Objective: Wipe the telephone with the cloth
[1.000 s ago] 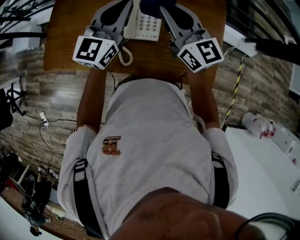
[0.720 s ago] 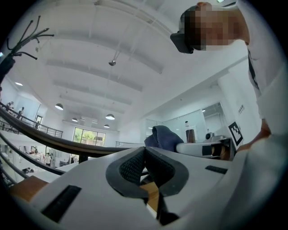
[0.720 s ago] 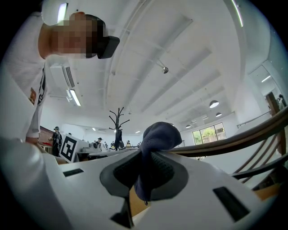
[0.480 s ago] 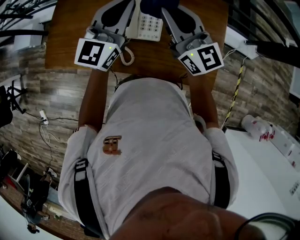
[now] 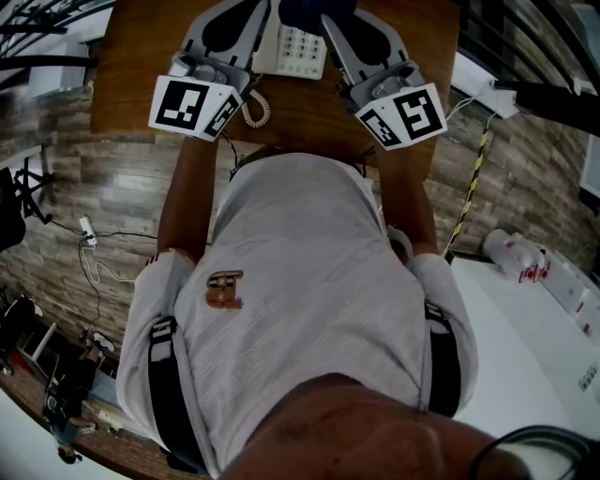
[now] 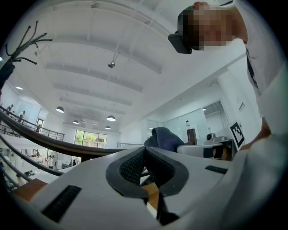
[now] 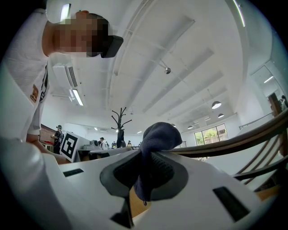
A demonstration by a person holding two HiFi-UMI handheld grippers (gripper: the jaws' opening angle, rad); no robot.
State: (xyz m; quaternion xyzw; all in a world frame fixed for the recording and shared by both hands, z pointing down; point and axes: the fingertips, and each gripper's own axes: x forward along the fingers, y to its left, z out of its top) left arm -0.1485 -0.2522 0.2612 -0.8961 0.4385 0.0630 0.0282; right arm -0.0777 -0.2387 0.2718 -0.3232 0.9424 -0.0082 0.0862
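A white telephone (image 5: pixel 294 49) with a grey keypad lies on the wooden table (image 5: pixel 141 56) at the top of the head view, its coiled cord (image 5: pixel 251 111) trailing toward me. My left gripper (image 6: pixel 145 152) rests left of the phone, jaws shut with nothing between them. My right gripper (image 7: pixel 146 157) rests right of the phone, shut on a dark blue cloth (image 7: pixel 157 137) that bulges above its fingertips. The cloth (image 5: pixel 314 11) shows over the phone's far end. Both gripper views tilt up at the ceiling, so the phone is hidden in them.
The table's near edge (image 5: pixel 281 155) runs just in front of my torso. A white power strip (image 5: pixel 483 86) and cable lie off the table's right side. A white counter (image 5: pixel 534 356) with a bottle (image 5: pixel 514 248) stands at lower right. Cables (image 5: pixel 94 253) lie on the floor at left.
Both grippers have shifted only slightly beside the phone. The right one still holds the cloth and the left stays shut.
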